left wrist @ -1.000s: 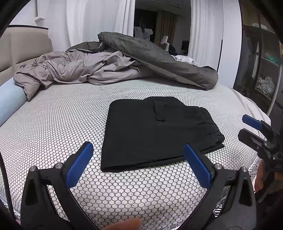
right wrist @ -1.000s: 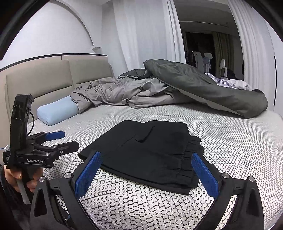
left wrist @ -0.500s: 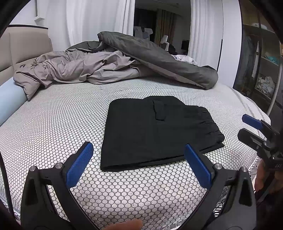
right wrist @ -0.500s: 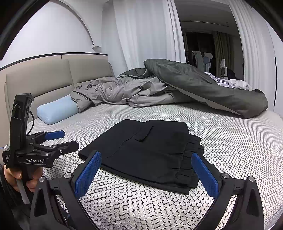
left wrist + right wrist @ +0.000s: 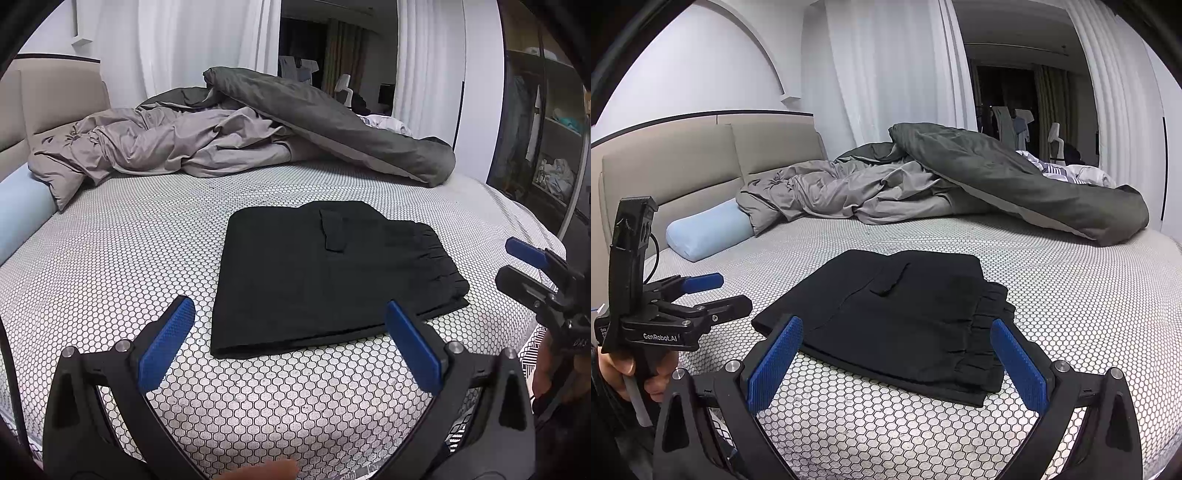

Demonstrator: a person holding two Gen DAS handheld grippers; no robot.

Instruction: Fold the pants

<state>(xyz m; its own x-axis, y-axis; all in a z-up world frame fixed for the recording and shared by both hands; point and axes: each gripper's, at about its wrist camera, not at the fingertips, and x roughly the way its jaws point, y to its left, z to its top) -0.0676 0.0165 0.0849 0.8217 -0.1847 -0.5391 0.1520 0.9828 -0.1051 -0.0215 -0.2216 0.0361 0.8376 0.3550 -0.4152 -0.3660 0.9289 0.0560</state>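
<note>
Black pants lie folded into a flat rectangle on the bed, elastic waistband toward the right edge. My left gripper hovers open in front of the near edge of the pants, blue pads wide apart, holding nothing. My right gripper is also open just short of the waistband end, empty. Each gripper shows in the other's view: the right gripper at the far right, the left gripper at the left, held by a hand.
The bed has a white honeycomb-patterned cover. A crumpled grey duvet is heaped across the far side. A light blue pillow lies by the beige headboard. A wardrobe stands at the right beyond the bed edge.
</note>
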